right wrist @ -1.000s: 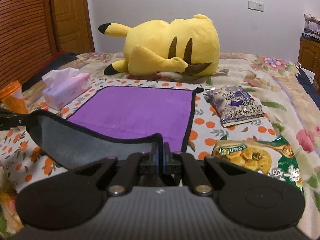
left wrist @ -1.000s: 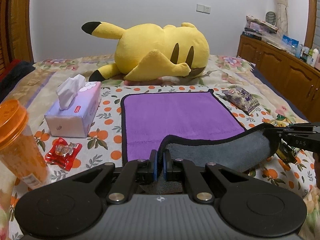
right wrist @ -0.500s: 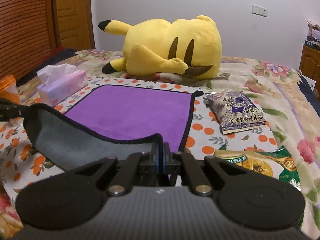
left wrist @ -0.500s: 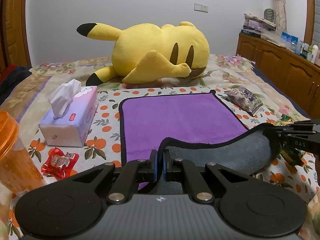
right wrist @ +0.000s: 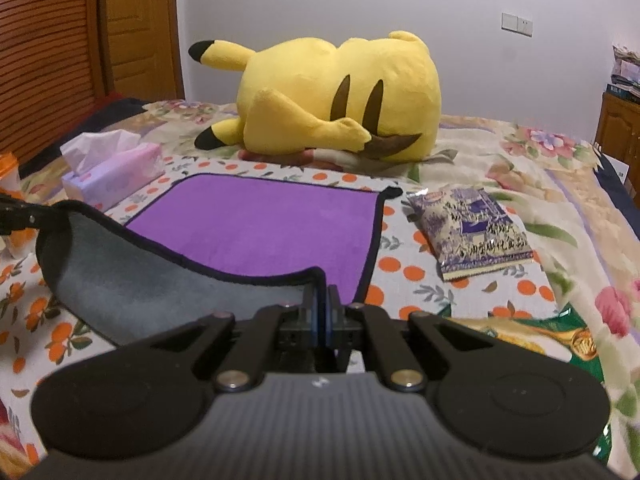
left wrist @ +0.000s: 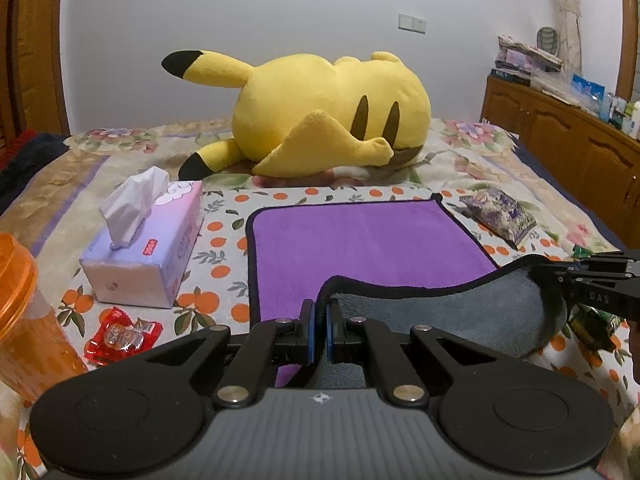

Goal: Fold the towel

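A purple towel (left wrist: 360,244) with a black hem and grey underside lies on the bed; it also shows in the right wrist view (right wrist: 260,224). Its near edge is lifted and curled over, grey side (left wrist: 460,312) showing. My left gripper (left wrist: 320,332) is shut on the near left corner. My right gripper (right wrist: 322,312) is shut on the near right corner and also shows at the right of the left wrist view (left wrist: 576,276). Both corners hang a little above the bed.
A yellow plush toy (left wrist: 332,116) lies behind the towel. A tissue box (left wrist: 148,248), a red candy wrapper (left wrist: 120,336) and an orange cup (left wrist: 24,312) are on the left. A purple snack bag (right wrist: 468,228) and a green snack bag (right wrist: 540,340) are on the right.
Both grippers have moved forward and slightly up with the towel's near corners, carrying the lifted edge further over the purple side.
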{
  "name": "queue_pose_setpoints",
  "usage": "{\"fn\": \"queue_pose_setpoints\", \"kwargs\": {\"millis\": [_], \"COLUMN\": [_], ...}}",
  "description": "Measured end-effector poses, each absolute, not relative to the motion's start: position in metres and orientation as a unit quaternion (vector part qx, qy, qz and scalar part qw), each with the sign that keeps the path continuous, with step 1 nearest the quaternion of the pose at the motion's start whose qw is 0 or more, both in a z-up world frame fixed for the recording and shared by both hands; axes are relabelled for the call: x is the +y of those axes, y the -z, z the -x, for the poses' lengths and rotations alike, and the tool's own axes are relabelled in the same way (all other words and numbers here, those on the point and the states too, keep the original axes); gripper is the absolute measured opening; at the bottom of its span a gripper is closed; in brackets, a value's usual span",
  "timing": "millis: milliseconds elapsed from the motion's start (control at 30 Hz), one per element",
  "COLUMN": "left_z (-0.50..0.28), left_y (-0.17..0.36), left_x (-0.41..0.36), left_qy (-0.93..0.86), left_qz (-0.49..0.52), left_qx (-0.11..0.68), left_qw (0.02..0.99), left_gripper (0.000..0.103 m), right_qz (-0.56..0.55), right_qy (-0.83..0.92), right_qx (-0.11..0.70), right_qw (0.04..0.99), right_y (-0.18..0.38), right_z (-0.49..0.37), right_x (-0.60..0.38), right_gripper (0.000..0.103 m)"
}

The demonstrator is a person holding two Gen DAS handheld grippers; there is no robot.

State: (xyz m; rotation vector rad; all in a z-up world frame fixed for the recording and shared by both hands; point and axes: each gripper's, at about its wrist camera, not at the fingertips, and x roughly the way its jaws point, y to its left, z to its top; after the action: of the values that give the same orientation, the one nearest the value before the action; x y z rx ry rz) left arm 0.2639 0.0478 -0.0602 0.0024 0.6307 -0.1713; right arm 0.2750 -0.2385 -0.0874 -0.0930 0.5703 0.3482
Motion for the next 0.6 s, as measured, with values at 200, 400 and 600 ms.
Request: {"fn": "queue_pose_setpoints", "kwargs": {"millis": [200,400,600], "left_z": [-0.269,-0.290,-0.302], "left_y": [0.055,0.043,0.033], "left_x": [0.048,0.043,0.041], "left_qy": [0.080,0.088,0.089], "left_qz": [-0.003,-0.001,-0.006], "left_qx": [0.301,0.285,0.271], "left_qw": [0.950,0.954,0.958], "left_gripper": [0.006,0.006,0.006], "right_qz": [0.049,0.062,0.079], "right_qy": [-0.174,-0.173,-0.172], "right_qx": [0.263,0.244,0.232], "right_qw": [0.948,0.952,0.954], "right_y": [0.075,0.065,0.058], "right_z": [-0.281,-0.290,-0.304], "right_x": [-0.238,-0.235,-0.228], "right_gripper": [0.004,0.004,0.004]}}
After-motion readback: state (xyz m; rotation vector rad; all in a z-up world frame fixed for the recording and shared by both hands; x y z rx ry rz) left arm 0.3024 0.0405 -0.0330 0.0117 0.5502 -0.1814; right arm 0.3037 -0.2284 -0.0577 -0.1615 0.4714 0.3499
